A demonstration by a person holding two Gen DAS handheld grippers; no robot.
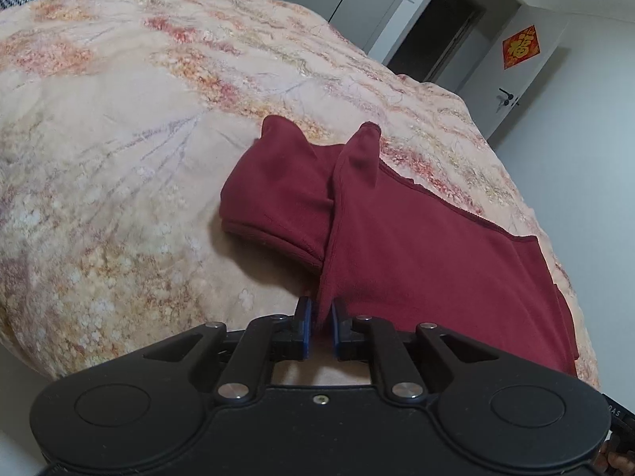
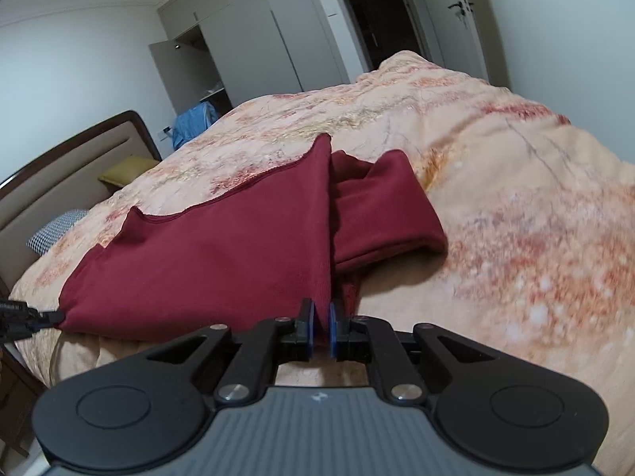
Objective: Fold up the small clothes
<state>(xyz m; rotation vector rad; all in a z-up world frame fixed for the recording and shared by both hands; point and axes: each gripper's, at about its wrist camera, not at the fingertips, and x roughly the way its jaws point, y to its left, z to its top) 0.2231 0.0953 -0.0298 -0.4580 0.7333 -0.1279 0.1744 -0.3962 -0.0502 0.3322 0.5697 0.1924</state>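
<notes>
A dark red garment (image 1: 416, 246) lies spread on the floral bedspread (image 1: 119, 139). My left gripper (image 1: 320, 309) is shut on a near corner of it, and the cloth rises taut from between the blue pads. In the right wrist view the same garment (image 2: 206, 254) stretches leftward, and my right gripper (image 2: 322, 311) is shut on its other near corner. A sleeve (image 2: 381, 206) lies folded to the right of that corner, and another sleeve (image 1: 278, 182) shows to the left in the left wrist view. The left gripper's tip (image 2: 43, 317) appears at the garment's far left edge.
The bed fills most of both views, with a headboard (image 2: 59, 166), a checked pillow (image 2: 57, 228) and a yellow cushion (image 2: 127, 170) at its end. Beyond stand white wardrobes (image 2: 254, 39), blue cloth (image 2: 194, 119), and a door (image 1: 524, 63) with a red sign.
</notes>
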